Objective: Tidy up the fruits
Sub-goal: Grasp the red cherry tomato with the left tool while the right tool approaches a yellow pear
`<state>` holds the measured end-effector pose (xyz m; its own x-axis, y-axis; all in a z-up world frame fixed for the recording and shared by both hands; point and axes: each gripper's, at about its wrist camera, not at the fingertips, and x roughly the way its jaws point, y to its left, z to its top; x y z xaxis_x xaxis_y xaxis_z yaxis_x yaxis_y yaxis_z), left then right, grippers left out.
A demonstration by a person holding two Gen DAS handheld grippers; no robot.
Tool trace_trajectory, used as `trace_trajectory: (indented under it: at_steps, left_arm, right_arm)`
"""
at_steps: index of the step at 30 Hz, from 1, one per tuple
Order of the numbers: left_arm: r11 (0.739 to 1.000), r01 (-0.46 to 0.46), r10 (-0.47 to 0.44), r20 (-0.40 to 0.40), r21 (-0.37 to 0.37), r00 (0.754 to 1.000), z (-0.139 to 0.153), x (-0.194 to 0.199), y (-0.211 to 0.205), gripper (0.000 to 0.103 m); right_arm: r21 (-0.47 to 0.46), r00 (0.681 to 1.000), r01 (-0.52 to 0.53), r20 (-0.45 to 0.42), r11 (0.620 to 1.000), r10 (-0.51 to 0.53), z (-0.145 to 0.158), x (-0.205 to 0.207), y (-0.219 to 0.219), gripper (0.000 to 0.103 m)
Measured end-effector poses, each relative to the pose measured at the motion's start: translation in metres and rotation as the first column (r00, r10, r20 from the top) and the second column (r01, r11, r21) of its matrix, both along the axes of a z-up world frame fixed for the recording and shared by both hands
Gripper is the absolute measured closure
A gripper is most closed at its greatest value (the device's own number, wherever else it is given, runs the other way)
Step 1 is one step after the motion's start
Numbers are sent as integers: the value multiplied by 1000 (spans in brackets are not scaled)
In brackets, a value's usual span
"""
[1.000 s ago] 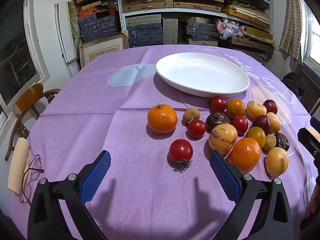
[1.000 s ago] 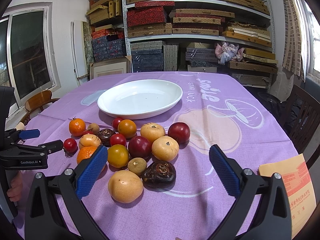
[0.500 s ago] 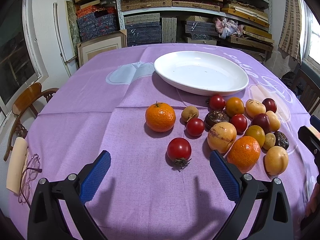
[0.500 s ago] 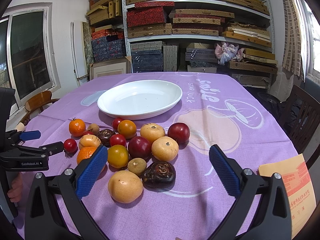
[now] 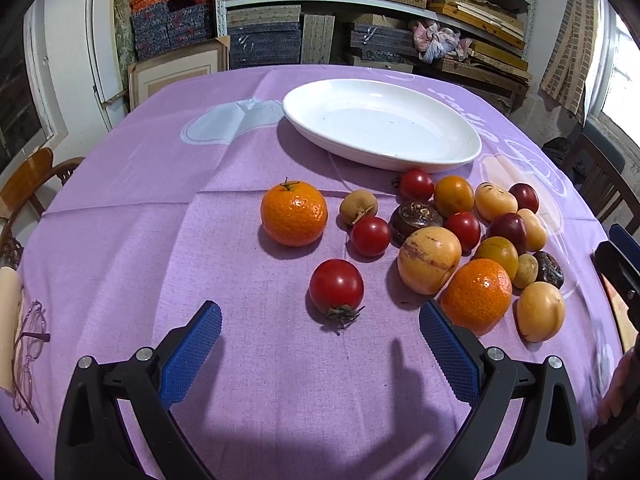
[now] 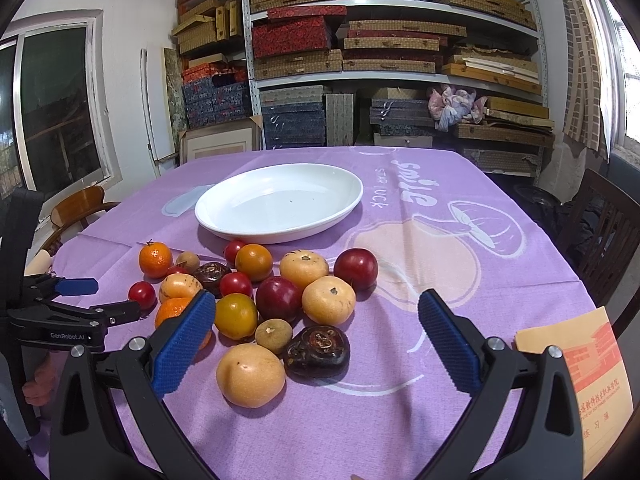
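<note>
Several fruits lie on the purple cloth in front of an empty white oval plate (image 5: 382, 122) (image 6: 280, 204). My left gripper (image 5: 320, 320) is open, low over the cloth, and a red tomato (image 5: 337, 285) sits just ahead between its fingertips. An orange tangerine (image 5: 294, 213) lies further ahead on the left, and another tangerine (image 5: 477, 295) touches the right finger's far side. My right gripper (image 6: 312, 312) is open above the cluster, over a dark wrinkled fruit (image 6: 318, 350) and a pale yellow fruit (image 6: 251, 375). The left gripper (image 6: 80, 300) shows at the left edge of the right wrist view.
Shelves of stacked boxes (image 6: 340, 60) fill the back wall. A wooden chair (image 6: 78, 210) stands at the table's left, a dark chair (image 6: 600, 240) at its right. An orange-printed booklet (image 6: 588, 376) lies at the near right corner. Glasses (image 5: 28, 344) rest at the cloth's left edge.
The left gripper has crept forward and slightly left, so the tomato and the plate sit lower and closer in its view. The right gripper has barely moved. No fruit has moved.
</note>
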<state>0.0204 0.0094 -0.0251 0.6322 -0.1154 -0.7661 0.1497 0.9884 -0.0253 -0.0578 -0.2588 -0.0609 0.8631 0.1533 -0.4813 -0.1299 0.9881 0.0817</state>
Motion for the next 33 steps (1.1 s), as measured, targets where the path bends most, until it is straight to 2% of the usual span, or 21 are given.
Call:
trace_trajectory:
  at_steps: [3, 6, 8, 10, 12, 17, 19, 25, 29, 33]
  left_arm:
    - [1000, -12, 12, -13, -12, 1000, -3, 5, 3, 4]
    - [1000, -13, 12, -39, -27, 999, -7, 11, 5, 10]
    - [999, -17, 15, -53, -32, 998, -9, 16, 5, 17]
    - [999, -14, 10, -83, -46, 996, -12, 22, 5, 43]
    - [999, -11, 8, -81, -44, 997, -11, 26, 5, 51]
    - [999, 1, -5, -77, -52, 997, -12, 30, 1, 58]
    - [998, 21, -25, -71, -56, 997, -12, 31, -2, 72]
    - [999, 39, -39, -26, -12, 999, -11, 29, -9, 72]
    - [999, -11, 9, 36, 44, 999, -7, 24, -1, 72]
    - [997, -79, 79, 31, 8, 996, -5, 28, 21, 72]
  right_arm:
    - [12, 1000, -1, 5, 1000, 0, 4, -2, -1, 4]
    - [20, 1000, -3, 4, 1000, 3, 5, 1, -2, 4]
    - [24, 1000, -4, 3, 1000, 4, 6, 1, -5, 4]
    - [26, 1000, -4, 3, 1000, 4, 5, -2, -6, 4]
    - [26, 1000, -4, 4, 1000, 4, 5, -3, -7, 4]
    - [27, 1000, -5, 3, 1000, 5, 5, -2, -6, 4]
    - [27, 1000, -4, 4, 1000, 4, 5, -3, -7, 4]
    - [29, 1000, -4, 3, 1000, 4, 5, -2, -7, 4]
    - [37, 999, -37, -27, 999, 38, 3, -1, -4, 4]
    - [75, 991, -107, -79, 991, 113, -2, -3, 3, 4]
